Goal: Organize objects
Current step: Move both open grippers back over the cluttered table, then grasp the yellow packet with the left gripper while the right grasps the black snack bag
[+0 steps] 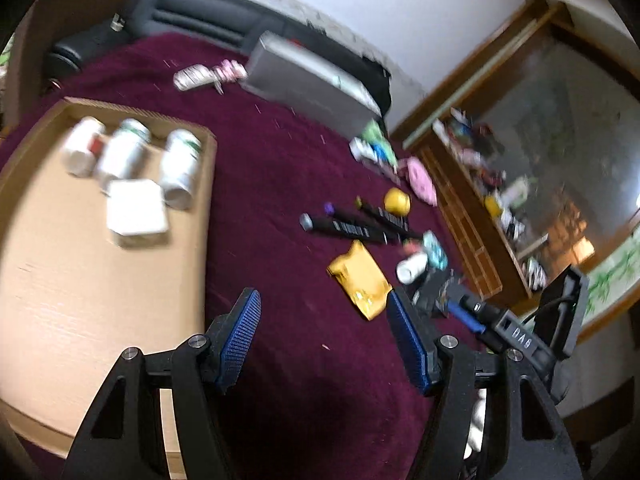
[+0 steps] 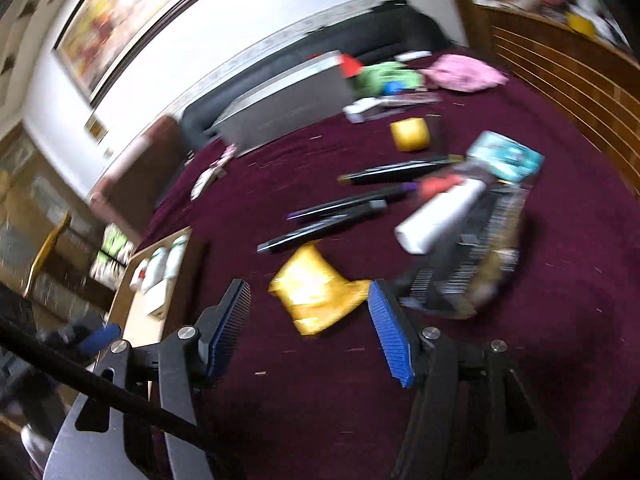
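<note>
A cardboard tray (image 1: 48, 280) on a maroon cloth holds three white bottles (image 1: 120, 152) and a white box (image 1: 136, 208); it also shows in the right wrist view (image 2: 120, 304). Loose on the cloth lie a yellow packet (image 1: 360, 280) (image 2: 316, 292), black markers (image 1: 360, 228) (image 2: 332, 216), a yellow ball (image 1: 397, 201) (image 2: 410, 134), a white bottle (image 1: 412, 267) (image 2: 440, 216) and a dark packet (image 2: 472, 256). My left gripper (image 1: 324, 336) is open and empty above the cloth. My right gripper (image 2: 308, 324) is open and empty, just short of the yellow packet.
A grey box (image 1: 312, 80) (image 2: 284, 104) and a black sofa (image 1: 192, 12) stand at the far side. A pink item (image 1: 422, 180) (image 2: 464, 72), a green item (image 2: 384, 76) and a small bottle (image 1: 192, 76) lie on the cloth. A wooden shelf (image 1: 472, 216) is on the right.
</note>
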The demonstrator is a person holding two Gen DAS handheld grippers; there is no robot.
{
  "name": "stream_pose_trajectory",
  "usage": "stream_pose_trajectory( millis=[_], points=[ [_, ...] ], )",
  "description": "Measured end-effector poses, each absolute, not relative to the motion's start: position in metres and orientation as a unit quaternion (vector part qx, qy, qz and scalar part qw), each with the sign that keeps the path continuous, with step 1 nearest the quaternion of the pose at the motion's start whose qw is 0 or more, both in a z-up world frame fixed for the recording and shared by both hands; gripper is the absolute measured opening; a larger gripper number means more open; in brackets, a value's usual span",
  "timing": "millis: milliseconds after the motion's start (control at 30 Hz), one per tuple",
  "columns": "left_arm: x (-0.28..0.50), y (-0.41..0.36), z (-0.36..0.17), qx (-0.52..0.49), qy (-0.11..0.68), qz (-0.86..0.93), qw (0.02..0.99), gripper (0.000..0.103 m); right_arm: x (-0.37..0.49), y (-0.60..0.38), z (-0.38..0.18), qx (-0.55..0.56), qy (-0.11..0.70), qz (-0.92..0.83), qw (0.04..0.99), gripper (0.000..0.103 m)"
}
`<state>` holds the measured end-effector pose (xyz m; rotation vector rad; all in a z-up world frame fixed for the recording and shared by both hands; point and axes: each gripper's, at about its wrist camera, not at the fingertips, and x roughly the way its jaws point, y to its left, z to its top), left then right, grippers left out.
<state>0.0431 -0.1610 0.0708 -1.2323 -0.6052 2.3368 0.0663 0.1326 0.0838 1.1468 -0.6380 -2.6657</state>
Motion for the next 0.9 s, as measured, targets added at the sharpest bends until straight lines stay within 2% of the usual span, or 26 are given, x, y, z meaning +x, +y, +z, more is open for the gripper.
stream_pose_trajectory(
  millis=[300, 533, 700, 900],
  points=[
    [0.013, -0.085, 0.034, -0.488, -0.213, 0.823, 0.198, 0.059, 0.063, 0.196, 0.056, 0.362, -0.235, -0.902, 0.033, 0.061],
    [-0.018, -0.057, 0.019, -0.488, -0.215, 0.834, 0.143, 0.059, 0.059, 0.211, 0.041, 0.357, -0.264, -0.895, 0.047, 0.061],
    [-0.031, -0.025, 0.015, -0.474, -0.164, 0.858, 0.111, 0.059, 0.059, 0.216, 0.039, 0.354, -0.278, -0.891, 0.059, 0.061],
    [-0.032, 0.011, 0.006, -0.467, -0.066, 0.875, 0.110, 0.059, 0.064, 0.218, 0.041, 0.342, -0.281, -0.895, 0.052, 0.061]
  ],
)
